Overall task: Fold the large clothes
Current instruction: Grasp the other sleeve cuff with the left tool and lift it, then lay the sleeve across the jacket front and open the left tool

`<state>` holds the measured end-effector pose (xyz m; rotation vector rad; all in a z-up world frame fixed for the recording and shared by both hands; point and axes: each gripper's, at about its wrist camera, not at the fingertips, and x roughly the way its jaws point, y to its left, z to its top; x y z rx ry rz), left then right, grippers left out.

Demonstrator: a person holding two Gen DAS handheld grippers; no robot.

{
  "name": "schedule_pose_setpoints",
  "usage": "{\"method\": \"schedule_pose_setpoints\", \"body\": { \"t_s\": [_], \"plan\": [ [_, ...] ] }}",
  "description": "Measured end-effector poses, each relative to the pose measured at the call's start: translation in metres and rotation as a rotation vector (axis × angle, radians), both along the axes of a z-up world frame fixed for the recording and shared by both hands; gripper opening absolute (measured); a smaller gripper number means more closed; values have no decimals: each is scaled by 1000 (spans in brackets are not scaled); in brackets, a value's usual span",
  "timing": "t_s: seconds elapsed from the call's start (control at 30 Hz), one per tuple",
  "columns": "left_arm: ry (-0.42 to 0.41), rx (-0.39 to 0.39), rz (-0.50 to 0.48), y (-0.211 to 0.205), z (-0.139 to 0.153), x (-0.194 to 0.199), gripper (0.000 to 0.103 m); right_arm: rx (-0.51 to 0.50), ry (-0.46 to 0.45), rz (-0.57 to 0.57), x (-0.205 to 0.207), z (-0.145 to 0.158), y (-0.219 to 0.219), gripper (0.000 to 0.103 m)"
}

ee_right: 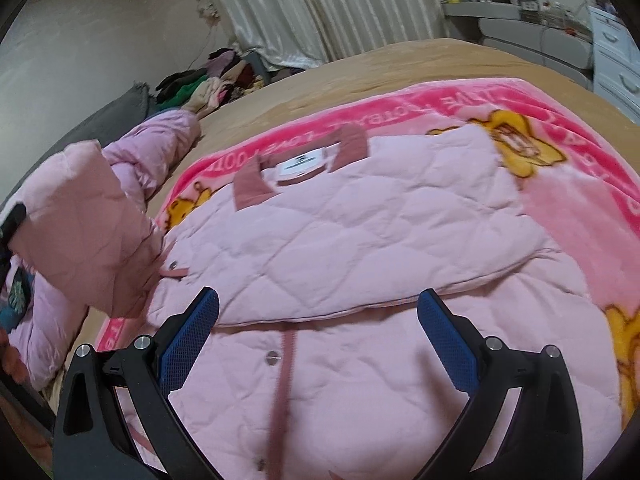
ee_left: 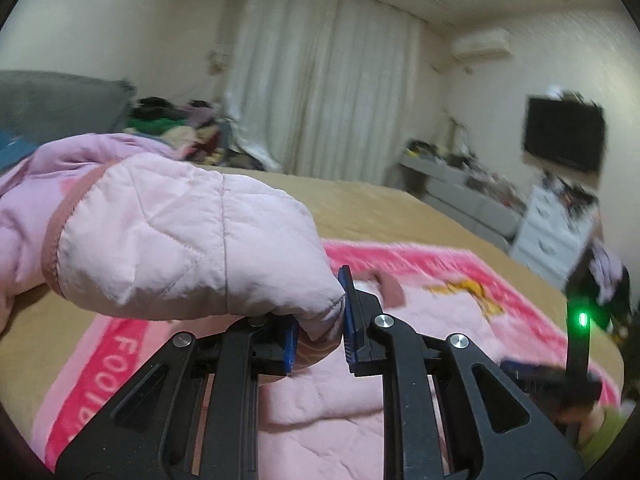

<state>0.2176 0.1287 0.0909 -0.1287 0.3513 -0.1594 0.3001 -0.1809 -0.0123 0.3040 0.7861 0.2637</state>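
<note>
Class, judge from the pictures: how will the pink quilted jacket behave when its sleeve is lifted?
The jacket looks floppy: the sleeve sags from the left gripper. Puffy quilting suggests it is light for its bulk. It probably won't slide much on the fleecy blanket.

My left gripper point(ee_left: 318, 322) has matt black plastic arms, bright metal pivot pins and blue textured pads; it pinches the quilted pink jacket point(ee_right: 352, 240), a smooth, faintly sheened stitched cloth with dusty-rose trim. My right gripper point(ee_right: 318, 334) matches. The pink blanket point(ee_right: 440, 98) underneath looks fleecy.
</note>
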Motion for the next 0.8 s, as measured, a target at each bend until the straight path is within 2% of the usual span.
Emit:
{"method": "schedule_pose_setpoints", "body": {
  "t_s": [0.07, 0.23, 0.4, 0.57, 0.67, 0.8],
  "plan": [
    [8, 34, -47, -13, -7, 4, 10, 8, 4, -23, -1, -1, -11, 99],
    [31, 197, -184, -63, -38, 9, 11, 15, 15, -69, -5, -5, -36, 99],
    [166, 348, -285, -102, -91, 23, 11, 23, 21, -128, -8, -6, -61, 99],
    [247, 417, -326, -115, -121, 30, 12, 27, 31, -178, -12, -8, -80, 99],
    [252, 497, -359, -131, -129, 24, 14, 38, 39, -198, -13, -10, -86, 99],
    [279, 537, -401, -138, -140, 17, 17, 46, 39, -209, -14, -10, -89, 99]
  ]
}}
